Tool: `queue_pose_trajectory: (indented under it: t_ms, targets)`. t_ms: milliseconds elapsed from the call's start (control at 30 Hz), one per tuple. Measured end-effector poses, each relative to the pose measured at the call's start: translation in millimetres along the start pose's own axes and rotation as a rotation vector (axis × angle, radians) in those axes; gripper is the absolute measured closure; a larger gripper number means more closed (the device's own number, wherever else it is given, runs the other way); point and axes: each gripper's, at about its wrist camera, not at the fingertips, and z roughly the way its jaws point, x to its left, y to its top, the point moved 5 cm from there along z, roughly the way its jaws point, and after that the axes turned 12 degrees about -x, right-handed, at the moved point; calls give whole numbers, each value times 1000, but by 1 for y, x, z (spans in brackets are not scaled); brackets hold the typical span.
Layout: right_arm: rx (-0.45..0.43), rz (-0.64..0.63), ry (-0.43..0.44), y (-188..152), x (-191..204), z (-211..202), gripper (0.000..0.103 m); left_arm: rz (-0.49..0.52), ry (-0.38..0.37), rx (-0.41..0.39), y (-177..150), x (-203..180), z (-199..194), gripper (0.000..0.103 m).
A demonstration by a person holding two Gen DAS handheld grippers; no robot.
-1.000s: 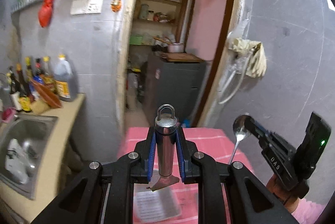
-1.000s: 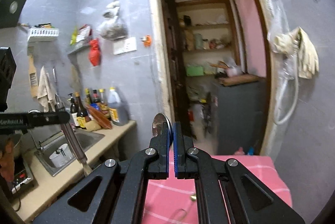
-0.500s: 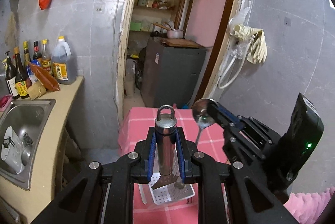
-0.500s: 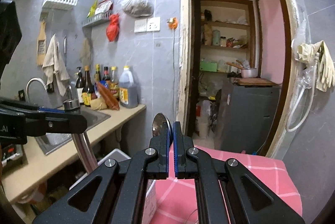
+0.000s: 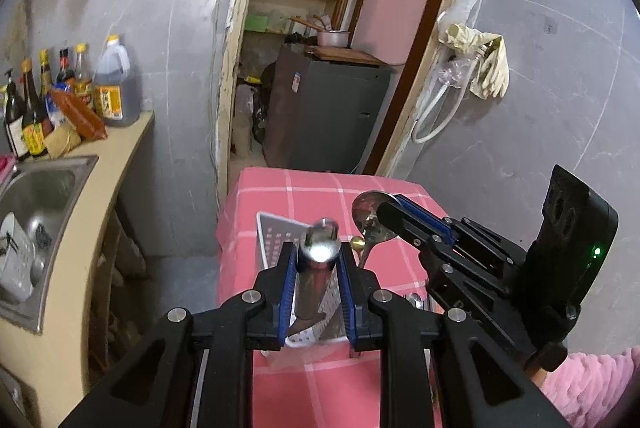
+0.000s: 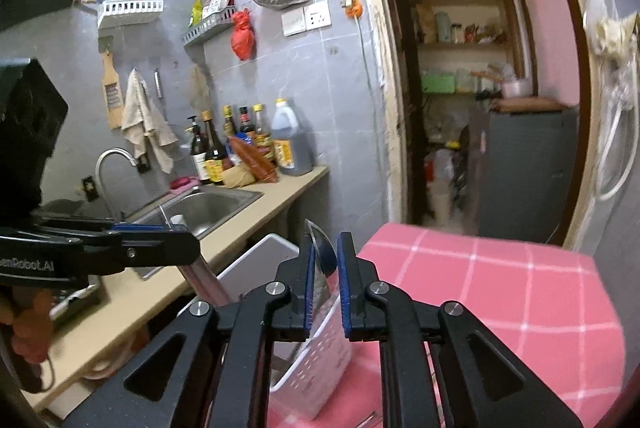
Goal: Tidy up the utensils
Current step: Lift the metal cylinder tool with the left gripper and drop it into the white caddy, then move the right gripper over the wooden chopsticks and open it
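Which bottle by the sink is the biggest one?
The dark-filled jug with a handle, last in the row. The other bottles are slim with narrow necks.

Black left hand-held gripper (image 5: 318, 292) with blue pads, silver screws, green light on right hand-held gripper (image 5: 384, 218), fluffy pink sleeve (image 5: 588, 384)

steel utensil handle (image 5: 318, 270): cylindrical, shiny, upright with hanging loop on top, over basket | silver spoon (image 5: 366, 216): bowl up, shaft angled down toward basket | white perforated basket (image 6: 264, 260): on pink checked cloth (image 6: 500, 288)
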Motion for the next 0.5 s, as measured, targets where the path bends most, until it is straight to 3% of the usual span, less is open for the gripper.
queue_pose_trajectory:
  t_ms: [67, 167, 267, 333, 500]
  targets:
    - [11, 28, 25, -4, -1, -2, 90, -23, -10, -17, -1, 1, -4, 78]
    - [3, 60, 35, -5, -5, -9, 82, -35, -6, -48, 0, 1, -9, 62]
    - [-21, 76, 3, 0, -13, -21, 72, -48, -1, -74, 0, -2, -13, 60]
    - [-44, 80, -38, 7, -21, -32, 59, -47, 10, -94, -1, -5, -14, 54]
    - [-125, 65, -179, 21, -49, -75, 31, -44, 20, -174, -1, -22, -18, 29]
